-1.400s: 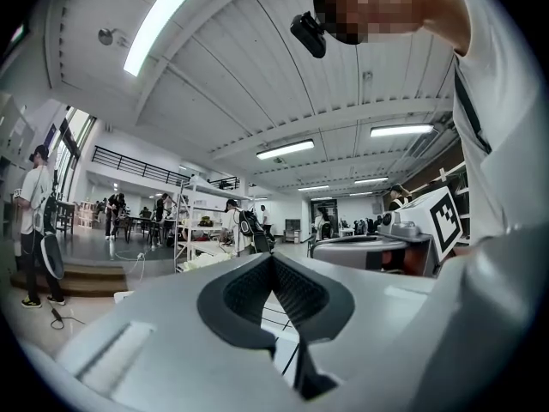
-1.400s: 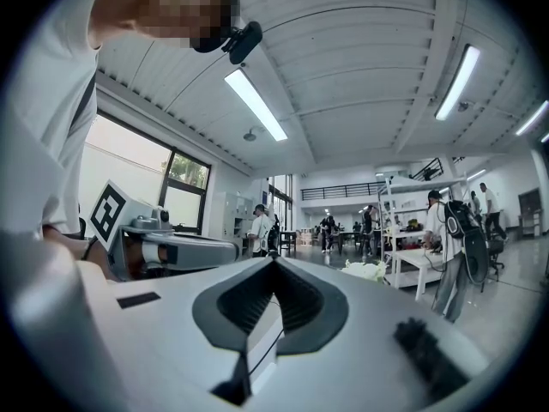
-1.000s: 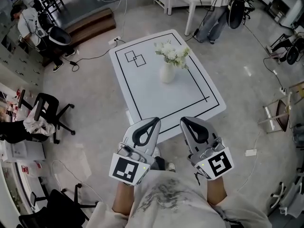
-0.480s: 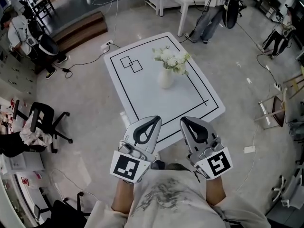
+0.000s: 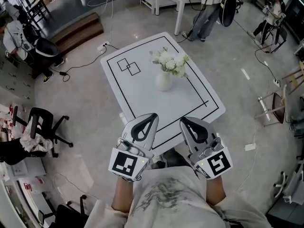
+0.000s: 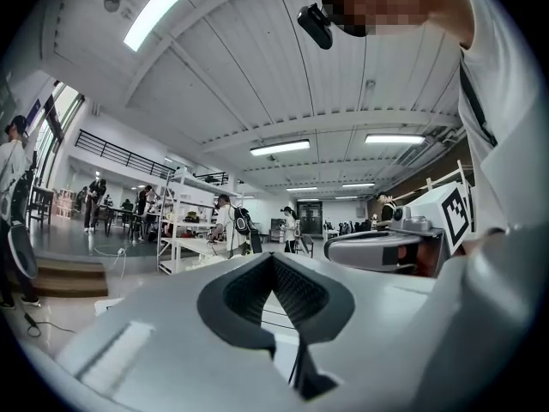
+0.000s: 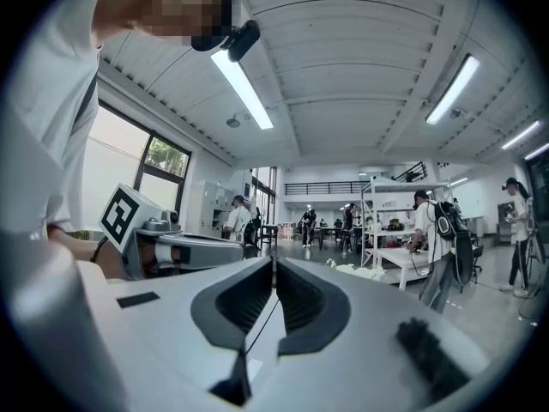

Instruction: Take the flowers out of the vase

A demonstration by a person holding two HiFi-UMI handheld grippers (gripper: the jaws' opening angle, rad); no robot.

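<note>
On the white table, well ahead of you, the vase stood upright inside the black outline. The flowers were in it, a pale bunch leaning slightly to your right. None were out yet.

Left gripper: jaws clenched together, nothing between them. Its own view showed only tabletop past the tips. Right gripper: likewise shut tight and empty. You held both level, side by side over the near table edge, well apart from the vase.

Step in hand, as I judged it: the approach, before any grasp.

What could go wrong from here:
- Arriving with the jaws closed. The tips would shove the bunch or the vase instead of taking hold.
- Pulling the stems with the vase unheld. It looked small and narrow-necked (probably light), so it could lift with the flowers, then tip or drop.
- Pulling at a slant. The stems would lever on the rim and roll the vase over.
- Gripping at the blooms. The heads could crush or tear off, so a hold lower on the stems seemed safer.
- Catching only part of the bunch and leaving stems behind.
</note>
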